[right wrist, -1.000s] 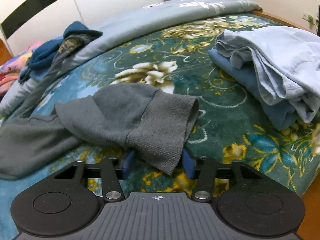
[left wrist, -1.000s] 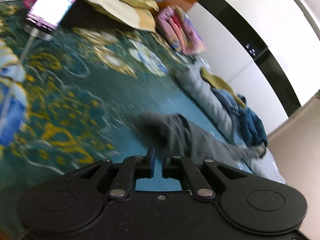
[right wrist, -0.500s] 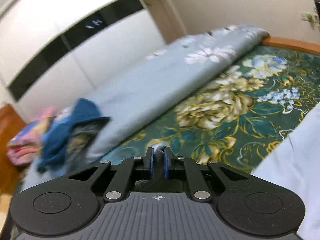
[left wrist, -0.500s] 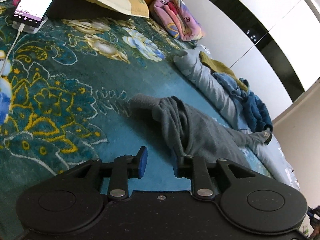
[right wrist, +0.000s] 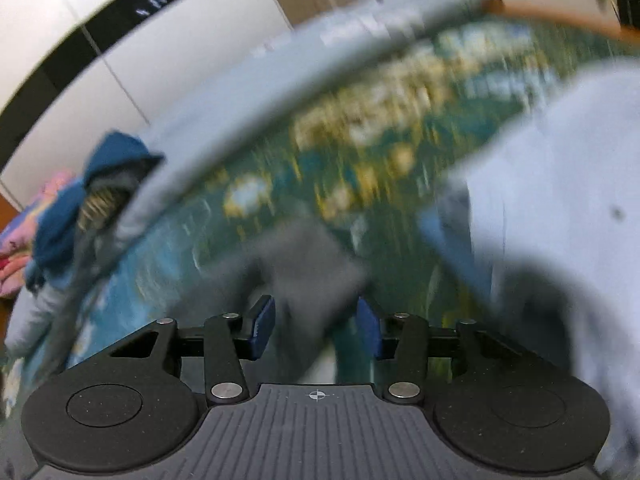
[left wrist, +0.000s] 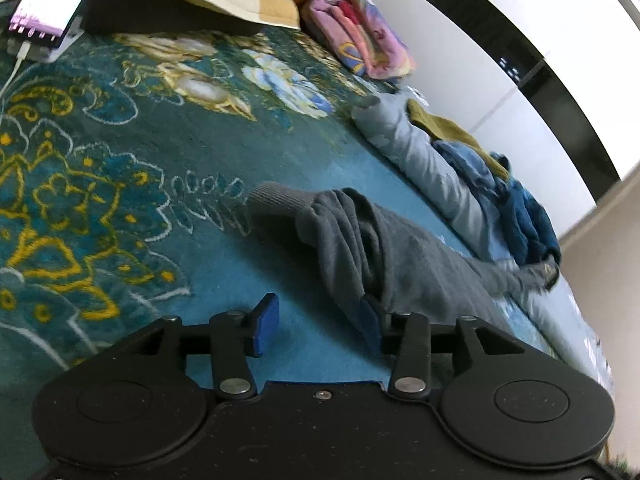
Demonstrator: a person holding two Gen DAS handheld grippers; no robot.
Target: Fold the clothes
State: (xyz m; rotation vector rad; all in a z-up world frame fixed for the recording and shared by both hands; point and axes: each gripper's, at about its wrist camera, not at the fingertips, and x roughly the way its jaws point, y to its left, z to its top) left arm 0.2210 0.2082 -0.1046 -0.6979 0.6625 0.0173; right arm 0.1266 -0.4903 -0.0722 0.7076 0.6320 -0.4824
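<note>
In the left wrist view, a lit phone [left wrist: 48, 4] leans at about ten o'clock on the teal floral bedspread [left wrist: 120, 160]. The left gripper [left wrist: 318, 328] has its jaws parted and opening, with bare bedspread between the blue pads; the left pad stands free. The grey sweater [left wrist: 380, 248] lies from about twelve to two o'clock of that gripper, its ribbed cuff toward eleven, its folds draped against the right pad. A heap of blue clothes [left wrist: 516, 208] sits at two o'clock. The right wrist view is heavily blurred: the right gripper [right wrist: 316, 326] is also opening, and a grey sweater end [right wrist: 308, 264] hangs between its pads at twelve o'clock; contact cannot be told. Pale blue folded clothing [right wrist: 560, 200] fills two o'clock.
</note>
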